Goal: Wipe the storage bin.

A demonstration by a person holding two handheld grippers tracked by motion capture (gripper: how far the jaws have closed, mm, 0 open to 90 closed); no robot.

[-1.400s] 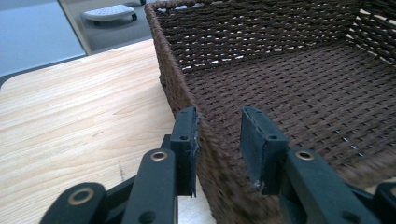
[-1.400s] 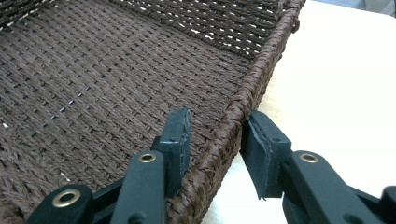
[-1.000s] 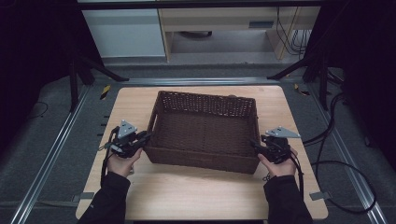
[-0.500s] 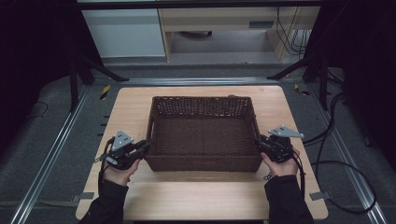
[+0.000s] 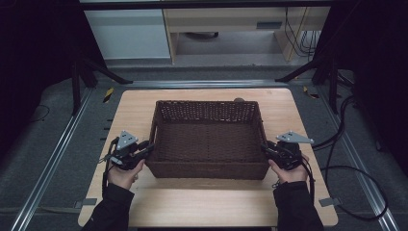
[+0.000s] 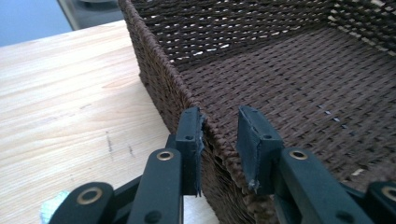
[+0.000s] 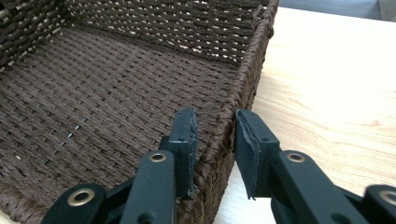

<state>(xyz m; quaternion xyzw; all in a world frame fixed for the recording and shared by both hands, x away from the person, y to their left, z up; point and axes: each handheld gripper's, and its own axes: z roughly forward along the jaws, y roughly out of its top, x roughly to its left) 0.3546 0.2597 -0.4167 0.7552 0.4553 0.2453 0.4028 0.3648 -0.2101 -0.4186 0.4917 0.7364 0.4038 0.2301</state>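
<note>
Lower left of high view: left gripper (image 5: 146, 148) astride basket (image 5: 208, 139) side wall, jaws just opening, slightly apart from the weave. Lower right: right gripper (image 5: 267, 149) likewise astride opposite wall, small gaps visible. Centre: basket resting on table (image 5: 134, 108).

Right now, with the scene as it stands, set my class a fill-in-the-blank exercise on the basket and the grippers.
1. The brown woven basket stands on a ____ table.
2. Inside, the basket is ____.
3. The left gripper has one basket wall ____ its two jaws.

Missing words: wooden; empty; between.

Note: the jaws of the left gripper and of the right gripper, which is astride the opposite wall, have just been opening.
</note>
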